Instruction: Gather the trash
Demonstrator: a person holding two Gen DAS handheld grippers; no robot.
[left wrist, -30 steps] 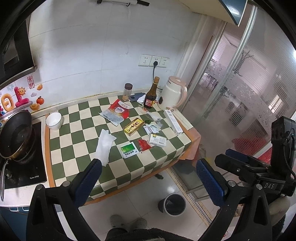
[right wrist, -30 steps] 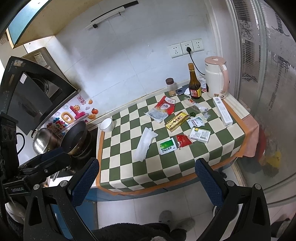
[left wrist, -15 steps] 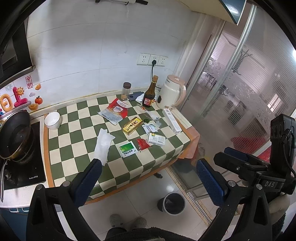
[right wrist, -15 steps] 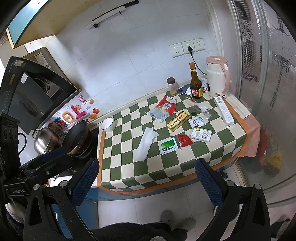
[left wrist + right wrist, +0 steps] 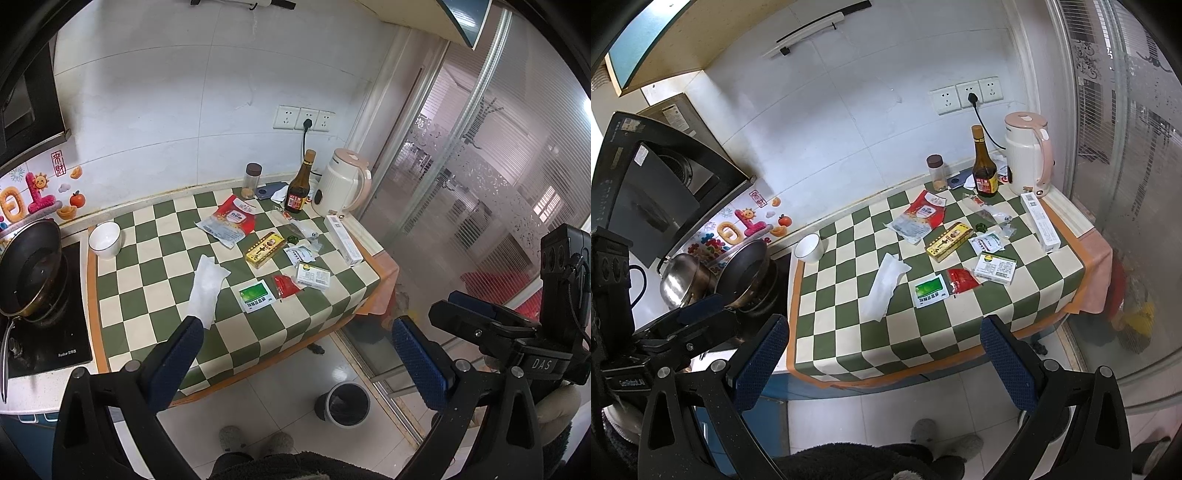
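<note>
Several pieces of trash lie on the green checked tablecloth (image 5: 155, 280): a white tissue (image 5: 207, 288), a green sachet (image 5: 255, 296), a red sachet (image 5: 285, 285), a white box (image 5: 313, 275), a yellow box (image 5: 265, 249), a red and white bag (image 5: 231, 221) and a long white box (image 5: 343, 239). A grey bin (image 5: 343, 404) stands on the floor below the table's front edge. My left gripper (image 5: 295, 354) is open and empty, well back from the table. My right gripper (image 5: 886, 350) is open and empty too, also well back.
A white bowl (image 5: 105, 240), a spice jar (image 5: 252, 181), a brown bottle (image 5: 298, 188) and a pink kettle (image 5: 343, 188) stand on the table. A pan (image 5: 29, 269) sits on the stove at the left. A glass door (image 5: 480, 184) is at the right.
Both grippers have drifted slightly back from the table. Nothing on the table has moved.
</note>
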